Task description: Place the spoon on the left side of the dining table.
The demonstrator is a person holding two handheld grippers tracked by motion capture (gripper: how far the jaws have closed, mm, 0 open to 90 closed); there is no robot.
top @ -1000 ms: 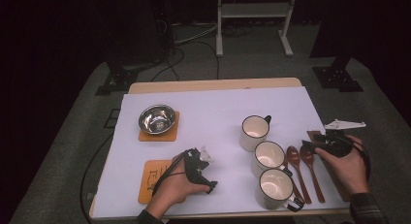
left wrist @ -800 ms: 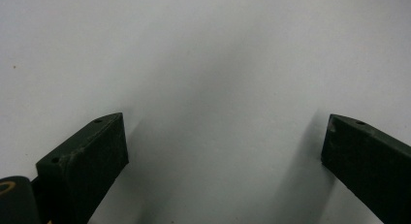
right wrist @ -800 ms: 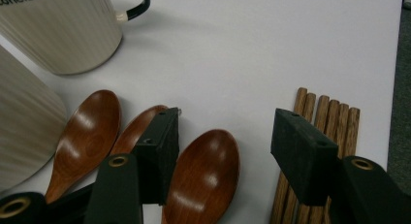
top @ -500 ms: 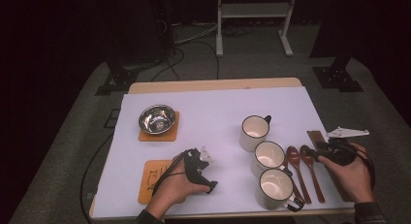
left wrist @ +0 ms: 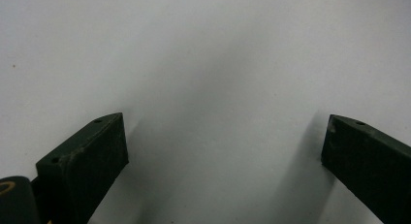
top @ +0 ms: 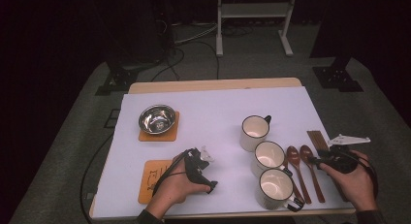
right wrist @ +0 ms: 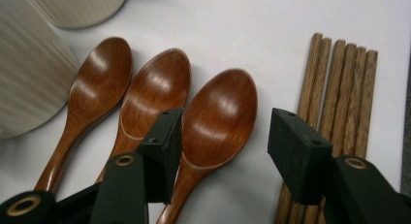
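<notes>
Now: right claw straddles the outermost spoon

Evidently the right claw (right wrist: 220, 151) is lined up for a pick: its jaws have just been closing, yet stand apart either side of the third wooden spoon (right wrist: 215, 120), pads seemingly not pressing; that spoon lies near the surface's right edge, between two more spoons (right wrist: 121, 95) and the chopsticks (right wrist: 339, 88); the left claw (left wrist: 220, 156) rests wide open over bare surface (left wrist: 203, 49), empty.

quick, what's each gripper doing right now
left gripper: open, nothing between its jaws.
right gripper: open, jaws just closing around the rightmost brown wooden spoon, not yet gripping.
</notes>
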